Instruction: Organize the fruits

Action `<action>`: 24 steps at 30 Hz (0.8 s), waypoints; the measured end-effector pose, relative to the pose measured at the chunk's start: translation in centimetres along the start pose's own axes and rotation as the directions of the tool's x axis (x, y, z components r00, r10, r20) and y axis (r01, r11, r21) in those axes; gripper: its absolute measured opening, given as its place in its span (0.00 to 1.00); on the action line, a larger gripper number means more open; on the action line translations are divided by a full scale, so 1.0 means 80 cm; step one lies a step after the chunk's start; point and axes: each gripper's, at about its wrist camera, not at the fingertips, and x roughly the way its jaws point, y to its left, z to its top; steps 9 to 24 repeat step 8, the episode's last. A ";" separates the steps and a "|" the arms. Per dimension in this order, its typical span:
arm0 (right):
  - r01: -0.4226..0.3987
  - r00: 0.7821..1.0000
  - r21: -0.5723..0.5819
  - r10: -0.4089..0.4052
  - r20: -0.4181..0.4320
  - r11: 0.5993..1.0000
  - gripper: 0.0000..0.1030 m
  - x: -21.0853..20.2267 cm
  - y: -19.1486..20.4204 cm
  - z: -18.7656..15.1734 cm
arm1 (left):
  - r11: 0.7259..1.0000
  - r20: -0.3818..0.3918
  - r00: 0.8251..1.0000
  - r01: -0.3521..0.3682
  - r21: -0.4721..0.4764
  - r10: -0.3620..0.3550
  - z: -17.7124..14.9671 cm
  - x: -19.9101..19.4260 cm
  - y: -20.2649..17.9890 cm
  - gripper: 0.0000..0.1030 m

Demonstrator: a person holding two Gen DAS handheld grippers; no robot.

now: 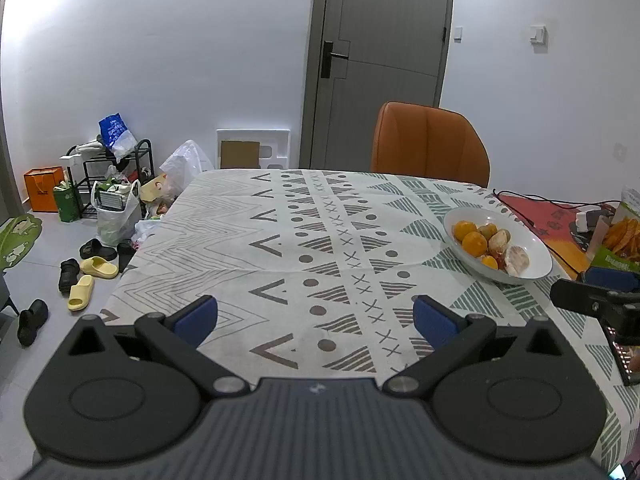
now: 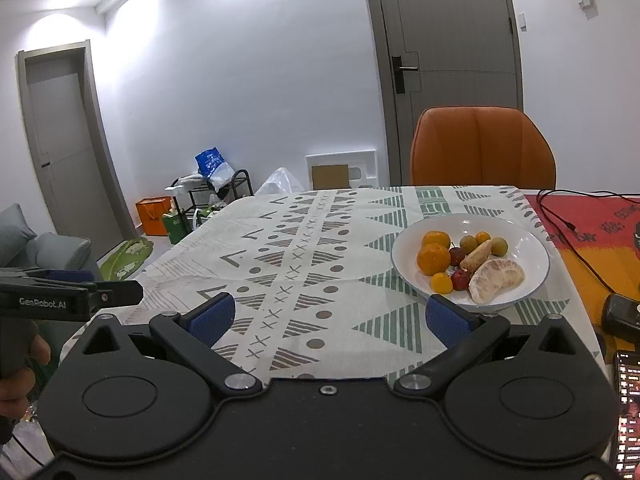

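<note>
While both grippers hung above the near edge of the table, neither held anything: the left gripper (image 1: 315,316) had its blue-padded jaws spread wide over bare cloth, and the right gripper (image 2: 327,316) was released just as wide, its right pad close to the rim of the bowl (image 2: 532,248). That white bowl sat at about two o'clock in the left wrist view and one o'clock in the right, resting on the patterned tablecloth (image 1: 280,240). It held the fruits (image 2: 466,264): several oranges, some small round red and greenish pieces, and peeled pale segments lying against the near side.

A grey and green print of chevrons, dots, crosses and striped triangles covered the cloth, and most of it lay bare. At three o'clock a red and orange mat (image 2: 592,232) lay on the table with a black cable (image 2: 568,224) trailing across it, and a lit phone (image 2: 628,400) lay at four o'clock.

Beyond the far edge, at twelve o'clock, an orange chair (image 1: 430,142) stood before a grey door (image 1: 384,48) in a white wall. At nine to ten o'clock, a low black rack (image 1: 116,172), bags (image 1: 116,208) and scattered slippers (image 1: 86,276) cluttered the grey floor.
</note>
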 end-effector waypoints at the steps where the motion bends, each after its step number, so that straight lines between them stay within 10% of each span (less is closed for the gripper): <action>1: 0.000 1.000 0.001 0.000 -0.001 1.000 1.00 0.000 0.000 0.000 | 1.000 0.001 1.000 -0.001 0.000 0.001 0.000 -0.001 -0.001 1.00; 24: 0.001 1.000 0.004 -0.001 -0.005 1.000 1.00 0.001 -0.003 -0.002 | 1.000 -0.002 1.000 -0.002 0.010 0.002 0.000 0.003 -0.003 1.00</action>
